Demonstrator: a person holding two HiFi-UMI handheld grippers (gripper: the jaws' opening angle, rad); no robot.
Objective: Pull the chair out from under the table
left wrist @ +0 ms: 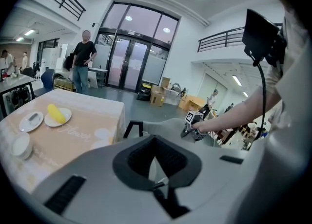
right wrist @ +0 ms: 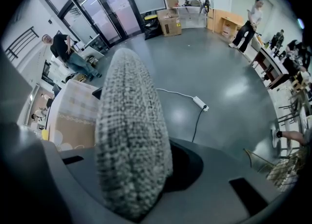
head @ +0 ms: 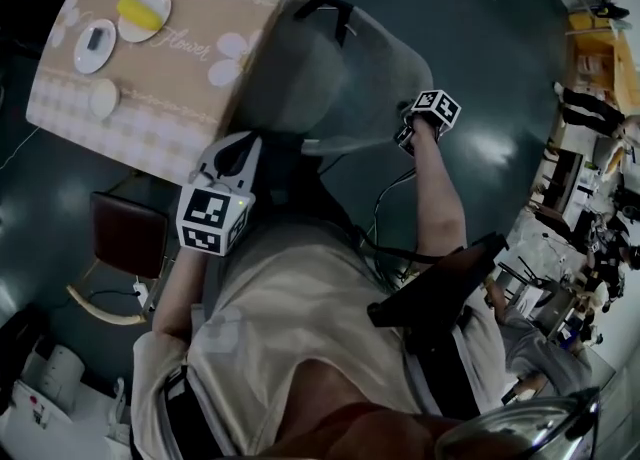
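A grey fabric chair [head: 340,78] stands by the corner of the table [head: 200,8], which wears a beige checked cloth. My right gripper [head: 412,133] is shut on the top edge of the chair's backrest. In the right gripper view, the woven grey backrest [right wrist: 129,121] fills the space between the jaws of the right gripper [right wrist: 146,179]. My left gripper [head: 240,148] hangs near the chair's left side, its jaws shut with nothing between them. In the left gripper view, the chair back [left wrist: 163,125] lies beyond the left gripper [left wrist: 156,145], apart from it.
On the table are a plate with a yellow item [head: 143,13], a second plate [head: 95,45] and a small bowl [head: 103,98]. A brown chair [head: 130,233] stands lower left. A power strip and cable [right wrist: 200,102] lie on the floor. A person [left wrist: 83,60] stands beyond the table.
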